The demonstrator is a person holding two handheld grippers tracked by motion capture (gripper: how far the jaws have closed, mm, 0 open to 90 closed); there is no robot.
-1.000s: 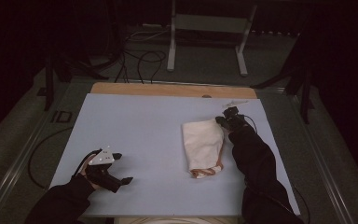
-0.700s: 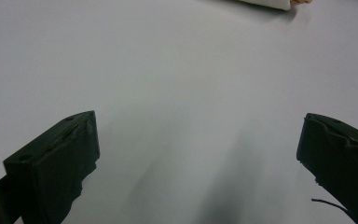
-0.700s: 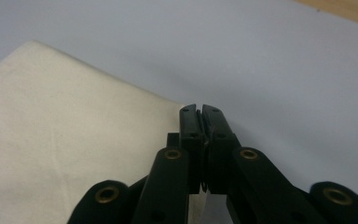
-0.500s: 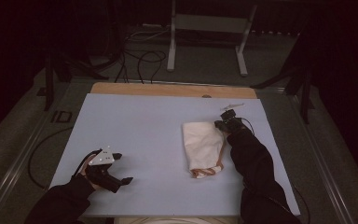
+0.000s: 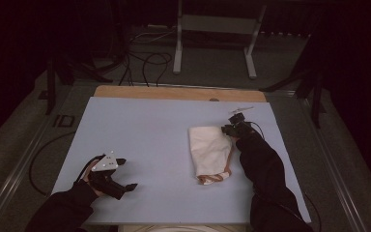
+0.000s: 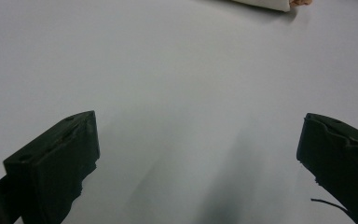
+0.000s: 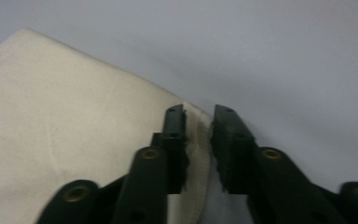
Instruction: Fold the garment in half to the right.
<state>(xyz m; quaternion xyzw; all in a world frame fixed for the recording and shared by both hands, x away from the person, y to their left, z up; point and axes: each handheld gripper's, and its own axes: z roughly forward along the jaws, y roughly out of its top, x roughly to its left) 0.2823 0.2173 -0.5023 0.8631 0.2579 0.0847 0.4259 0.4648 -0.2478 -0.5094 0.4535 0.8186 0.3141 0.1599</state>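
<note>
Bench (image 5: 140,130): pale blue surface. Folded cream cloth (image 5: 209,150): flat on bench, at 3 o'clock from bench centre. Right gripper (image 7: 198,135): at cloth's 1 o'clock corner, jaws just opening, narrow gap, hem between but not pinched. Left gripper (image 6: 198,140): at 8 o'clock, jaws wide apart, holding nothing, above bare bench.

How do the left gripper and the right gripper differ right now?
The left gripper rests on bare table, far from the cream cloth; the right gripper sits at the cloth's far right corner. The left jaws stand wide apart with nothing between them; the right jaws, which have just been opening, show a narrow gap with the cloth's hemmed edge in it. Both have black jaws.
</note>
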